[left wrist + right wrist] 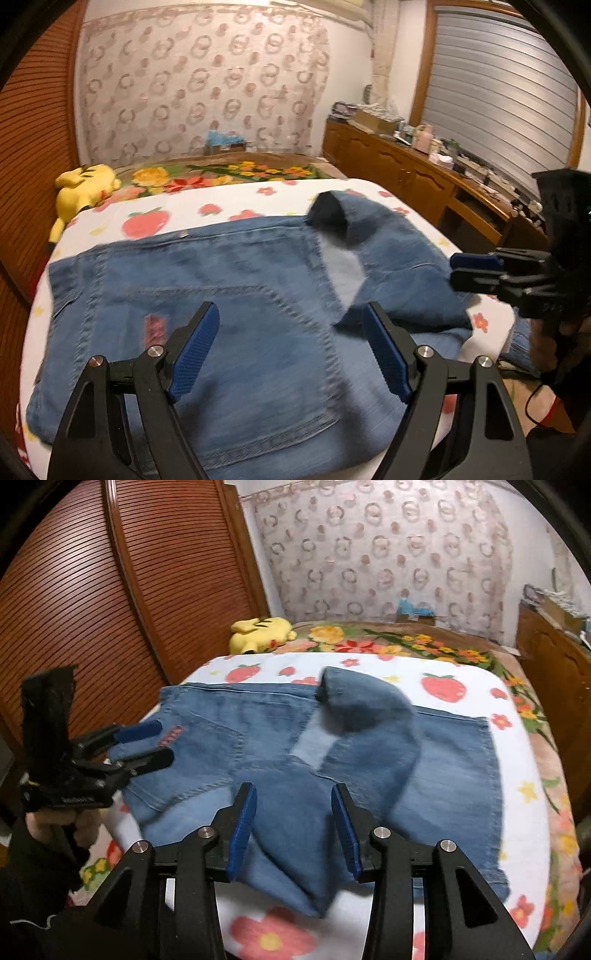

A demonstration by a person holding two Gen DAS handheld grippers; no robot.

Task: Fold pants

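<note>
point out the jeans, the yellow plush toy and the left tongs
jeans [236, 280]: left wrist view, flat seat panel
yellow plush toy [264, 629]: right wrist view, its body
left tongs [290, 347]: left wrist view, midway between its open tips

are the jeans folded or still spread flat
Partly folded: the jeans lie on the bed with a leg end flopped loosely over them, not flat.

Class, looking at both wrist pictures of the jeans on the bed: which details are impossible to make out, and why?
- Jeans red pocket patch: left wrist view, motion blur.
- Jeans near edge: both views, behind each claw.
- Sideboard clutter: left wrist view, too small.
- Flipped leg: right wrist view, blurred.
</note>
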